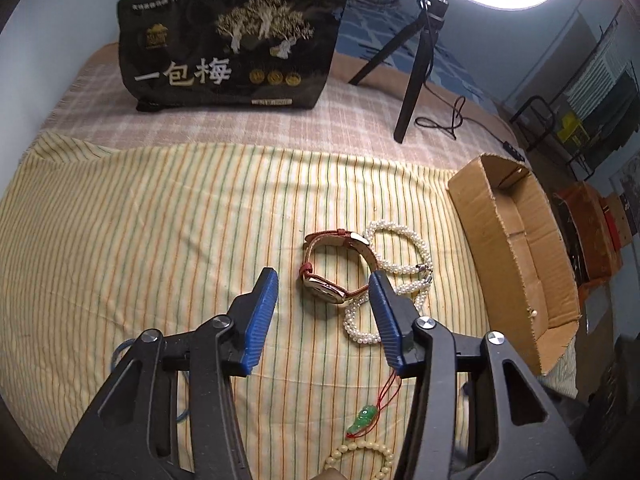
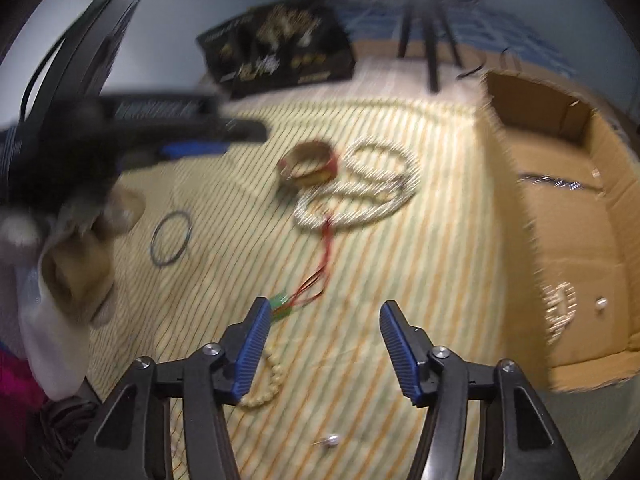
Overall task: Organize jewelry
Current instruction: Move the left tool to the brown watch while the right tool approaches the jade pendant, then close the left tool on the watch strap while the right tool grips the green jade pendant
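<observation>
A red-strap watch (image 1: 334, 268) lies on the striped cloth (image 1: 160, 220), touching a pearl necklace (image 1: 400, 260). My left gripper (image 1: 324, 280) is open just above and before the watch. A green pendant on red cord (image 1: 363, 420) and a cream bead bracelet (image 1: 360, 456) lie nearer me. In the blurred right wrist view, my right gripper (image 2: 320, 312) is open and empty over the cloth, with the pendant (image 2: 282, 306) and bead bracelet (image 2: 266, 384) by its left finger. The watch (image 2: 310, 166), the necklace (image 2: 360, 188), a dark ring (image 2: 170, 240) and the left gripper (image 2: 192, 136) show beyond.
An open cardboard box (image 1: 520, 248) stands at the right; in the right wrist view it (image 2: 560, 240) holds a pale bracelet (image 2: 560, 312) and a small pearl (image 2: 600, 302). A black printed bag (image 1: 228, 44) and a ring-light tripod (image 1: 416, 68) stand behind. A small stud (image 2: 330, 440) lies near me.
</observation>
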Motion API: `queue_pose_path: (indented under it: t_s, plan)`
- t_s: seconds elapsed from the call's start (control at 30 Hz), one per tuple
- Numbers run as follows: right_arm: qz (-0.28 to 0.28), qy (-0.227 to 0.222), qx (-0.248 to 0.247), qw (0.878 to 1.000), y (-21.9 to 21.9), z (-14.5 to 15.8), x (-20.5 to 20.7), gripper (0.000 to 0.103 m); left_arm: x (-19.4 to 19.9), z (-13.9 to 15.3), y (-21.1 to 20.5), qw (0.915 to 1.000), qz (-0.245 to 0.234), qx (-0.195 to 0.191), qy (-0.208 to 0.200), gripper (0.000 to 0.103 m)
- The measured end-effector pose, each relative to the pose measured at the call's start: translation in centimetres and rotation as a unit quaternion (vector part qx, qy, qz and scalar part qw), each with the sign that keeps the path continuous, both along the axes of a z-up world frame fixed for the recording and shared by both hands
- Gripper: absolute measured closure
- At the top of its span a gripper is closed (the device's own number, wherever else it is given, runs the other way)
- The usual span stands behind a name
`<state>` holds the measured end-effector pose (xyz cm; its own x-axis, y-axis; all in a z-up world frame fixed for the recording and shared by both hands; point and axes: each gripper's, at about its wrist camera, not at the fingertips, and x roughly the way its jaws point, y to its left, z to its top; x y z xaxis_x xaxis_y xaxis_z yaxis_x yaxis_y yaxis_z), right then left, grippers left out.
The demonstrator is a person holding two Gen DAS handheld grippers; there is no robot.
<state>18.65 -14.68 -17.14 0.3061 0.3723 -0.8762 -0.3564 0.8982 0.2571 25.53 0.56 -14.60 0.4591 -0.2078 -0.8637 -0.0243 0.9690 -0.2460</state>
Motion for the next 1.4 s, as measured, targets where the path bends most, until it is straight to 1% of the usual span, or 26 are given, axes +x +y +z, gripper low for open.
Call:
queue_pose_path:
  t_s: [0.1, 0.2, 0.27, 0.4, 0.5, 0.67, 0.8, 0.9, 0.93, 1.03, 1.1, 1.13, 1.2, 1.27, 1.4]
  plan:
    - [0.013, 0.017, 0.006, 1.000, 1.1, -1.0, -0.6, 0.047, 0.3, -0.9, -0.1, 0.9999, -0.003, 0.004, 0.011, 0.059]
    - [0.017, 0.031, 0.010, 0.999, 1.8, -1.7, -0.7, 0.052, 0.8, -1.9, -0.1, 0.9998, -0.002, 0.006, 0.021, 0.060]
    - [0.010, 0.038, 0.012, 0.999, 2.0, -2.2, -0.6, 0.055, 1.1, -2.5, 0.1, 0.9996, 0.001, 0.005, 0.027, 0.061]
    - [-0.013, 0.057, 0.022, 0.998, 1.8, -3.3, 0.1, 0.061, 1.8, -3.5, 0.9, 0.9989, 0.018, -0.012, 0.041, 0.063]
    - [-0.025, 0.063, 0.030, 0.997, 1.8, -3.5, 0.5, 0.061, 2.5, -3.7, 1.3, 0.9986, 0.023, -0.017, 0.044, 0.063]
    - [-0.025, 0.061, 0.031, 0.997, 2.9, -3.8, 1.1, 0.063, 3.3, -4.0, 1.4, 0.9986, 0.019, -0.020, 0.045, 0.063]
    - [-0.024, 0.045, 0.009, 0.999, 4.3, -3.9, 1.3, 0.066, 3.7, -4.1, 1.0, 0.9986, 0.011, -0.019, 0.047, 0.063]
    - [-0.015, 0.023, -0.028, 0.999, 6.1, -4.0, 1.3, 0.071, 4.0, -4.3, 0.7, 0.9986, 0.005, -0.016, 0.049, 0.063]
    - [-0.006, 0.009, -0.047, 0.999, 6.7, -4.1, 1.1, 0.072, 4.1, -4.4, 0.7, 0.9986, 0.005, -0.016, 0.051, 0.063]
    - [0.012, -0.017, -0.083, 0.996, 7.9, -4.1, 0.4, 0.073, 4.4, -4.8, 0.6, 0.9983, 0.004, -0.018, 0.055, 0.063]
    - [0.020, -0.024, -0.093, 0.995, 8.1, -4.2, -0.1, 0.076, 4.6, -5.0, 0.4, 0.9982, 0.001, -0.015, 0.057, 0.064]
    - [0.023, -0.025, -0.096, 0.995, 8.3, -4.2, -0.1, 0.077, 4.6, -5.2, 0.3, 0.9982, 0.000, -0.012, 0.059, 0.068]
    - [0.025, -0.026, -0.100, 0.994, 8.2, -4.2, -0.1, 0.083, 4.8, -5.6, 0.1, 0.9977, -0.002, -0.006, 0.068, 0.070]
    - [0.027, -0.021, -0.091, 0.995, 8.0, -4.2, -0.1, 0.084, 4.9, -6.0, -0.1, 0.9974, -0.003, 0.004, 0.072, 0.075]
    - [0.031, -0.012, -0.070, 0.997, 5.8, -3.6, -0.3, 0.085, 4.8, -6.2, -0.1, 0.9972, -0.005, 0.030, 0.069, 0.093]
